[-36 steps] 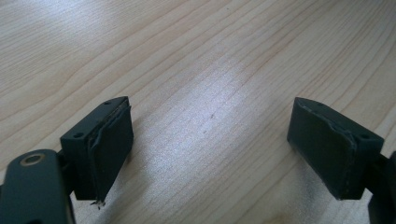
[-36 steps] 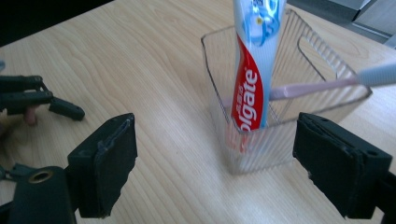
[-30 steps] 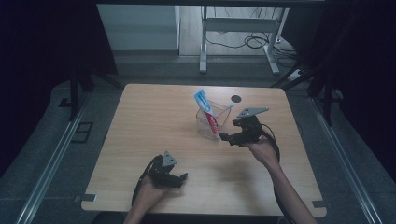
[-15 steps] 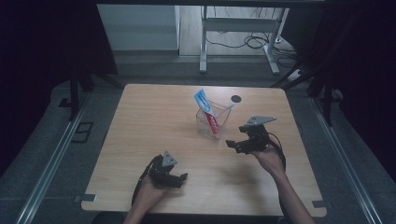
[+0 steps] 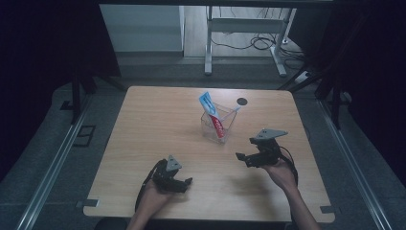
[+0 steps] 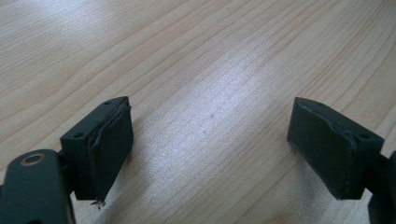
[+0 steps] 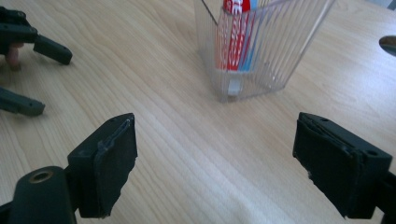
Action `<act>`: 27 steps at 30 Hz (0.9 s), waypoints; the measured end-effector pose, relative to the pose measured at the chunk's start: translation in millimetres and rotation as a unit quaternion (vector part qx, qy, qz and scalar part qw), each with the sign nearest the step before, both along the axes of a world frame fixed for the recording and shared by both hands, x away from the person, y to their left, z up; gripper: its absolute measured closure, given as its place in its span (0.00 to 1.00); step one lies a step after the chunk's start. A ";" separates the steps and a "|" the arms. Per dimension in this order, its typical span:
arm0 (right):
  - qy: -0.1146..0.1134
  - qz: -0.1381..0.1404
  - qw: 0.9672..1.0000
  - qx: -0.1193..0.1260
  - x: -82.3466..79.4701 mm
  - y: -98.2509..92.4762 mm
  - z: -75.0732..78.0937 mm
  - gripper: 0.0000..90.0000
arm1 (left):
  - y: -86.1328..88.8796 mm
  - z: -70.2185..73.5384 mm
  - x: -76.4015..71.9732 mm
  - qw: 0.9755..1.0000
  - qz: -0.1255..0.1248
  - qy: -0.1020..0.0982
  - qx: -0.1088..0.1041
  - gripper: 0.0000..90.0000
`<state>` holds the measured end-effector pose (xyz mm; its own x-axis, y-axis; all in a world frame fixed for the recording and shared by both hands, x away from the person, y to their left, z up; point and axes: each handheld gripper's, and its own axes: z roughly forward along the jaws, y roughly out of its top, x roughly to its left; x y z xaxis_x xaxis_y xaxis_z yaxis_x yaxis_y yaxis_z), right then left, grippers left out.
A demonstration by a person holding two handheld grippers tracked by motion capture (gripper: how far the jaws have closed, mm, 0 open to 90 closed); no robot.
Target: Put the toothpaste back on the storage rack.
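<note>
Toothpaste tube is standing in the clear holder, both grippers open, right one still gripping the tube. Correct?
Not quite. The right gripper holds nothing: in the right gripper view its jaws stand wide apart over bare table, short of the holder. The rest stands: the toothpaste tube is in the clear holder, and the left gripper is open too.

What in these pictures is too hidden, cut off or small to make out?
- Toothpaste tube: right gripper view's top edge cuts off its upper part; the ribbed clear cup blurs its print.
- Dark round spot on the table: too small in the high view to identify.
- White item leaning in the cup: too small in the high view to name.
- Left hand-held gripper: the person's hand covers its grip in the high view.
</note>
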<state>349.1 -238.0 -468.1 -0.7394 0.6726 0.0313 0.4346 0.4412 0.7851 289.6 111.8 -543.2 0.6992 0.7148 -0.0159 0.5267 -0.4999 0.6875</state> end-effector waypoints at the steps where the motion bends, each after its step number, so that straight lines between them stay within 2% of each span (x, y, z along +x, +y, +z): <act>1: 0.000 -0.002 1.000 0.000 -1.4 -1.4 -1.7 0.15 | 0.0 0.0 -0.1 1.000 0.000 0.000 0.000 0.16; 11: 0.014 -0.020 1.000 0.012 -12.1 -21.2 -21.0 0.15 | -0.2 0.0 -0.3 1.000 0.002 0.001 -0.001 0.16; 15: 0.014 -0.025 0.999 0.020 -16.6 -27.7 -27.6 0.15 | -0.3 -0.1 -0.4 1.000 0.002 0.002 -0.002 0.16; 27: 0.007 -0.036 0.999 0.020 -29.2 -40.4 -37.4 0.15 | -0.3 0.0 -0.6 1.000 0.002 0.001 -0.001 0.16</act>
